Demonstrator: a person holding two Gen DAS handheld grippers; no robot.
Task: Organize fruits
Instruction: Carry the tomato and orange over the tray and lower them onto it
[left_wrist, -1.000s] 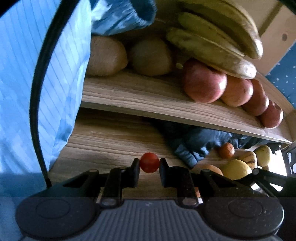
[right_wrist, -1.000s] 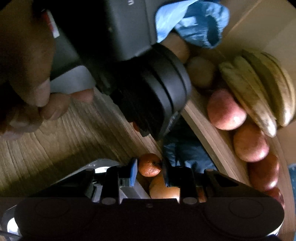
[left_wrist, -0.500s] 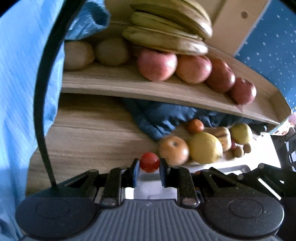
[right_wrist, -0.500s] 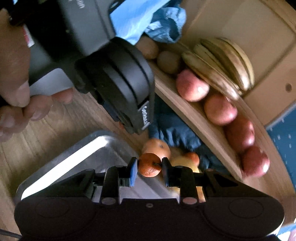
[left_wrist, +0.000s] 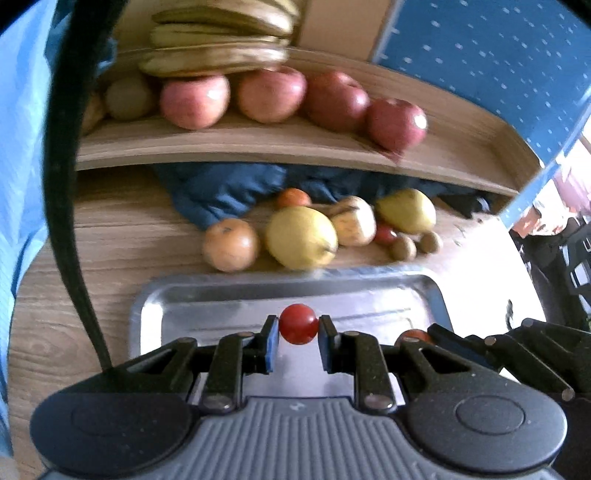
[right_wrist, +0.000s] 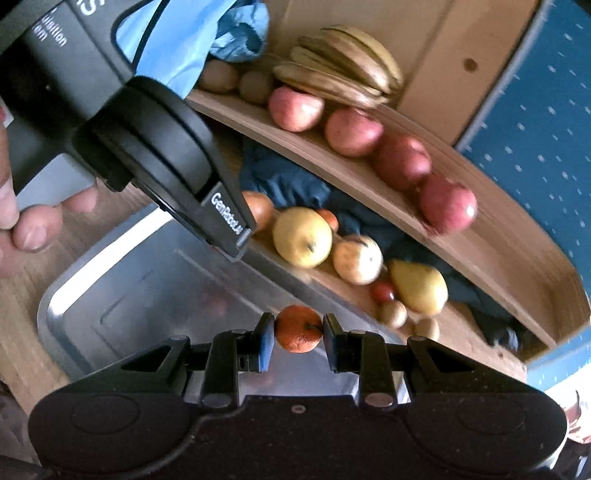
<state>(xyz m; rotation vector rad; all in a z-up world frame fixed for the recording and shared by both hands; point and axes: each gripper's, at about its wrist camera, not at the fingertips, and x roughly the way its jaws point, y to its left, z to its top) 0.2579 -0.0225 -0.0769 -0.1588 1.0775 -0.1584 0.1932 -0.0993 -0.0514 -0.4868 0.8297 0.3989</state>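
Tomato (left_wrist: 298, 328) clamped between the pads of the left tool (left_wrist: 295, 341), held above a metal tray (left_wrist: 147, 306) on the wooden bench (left_wrist: 92, 236). The right tool (right_wrist: 298, 338) is closed on a small orange (right_wrist: 298, 328), poised over the same tray's far rim, with the left tool's dark body and a person's fingers (right_wrist: 35, 225) on its handle at upper left of the right wrist view. Behind the tray, loose fruit lies on the bench beside a blue cloth (left_wrist: 221, 192): a yellow apple (left_wrist: 301, 236), an orange-brown fruit (left_wrist: 229, 244), a pear (left_wrist: 406, 210), what may be two kiwis (left_wrist: 404, 246), though motion blur softens them, and a few smaller pieces. On the shelf (left_wrist: 236, 147) above, four red apples (left_wrist: 271, 96) sit in a row beneath a bunch of bananas (left_wrist: 221, 44), with brown round fruit to their left. A blue sleeve (left_wrist: 22, 147) fills the left edge of the left wrist view.
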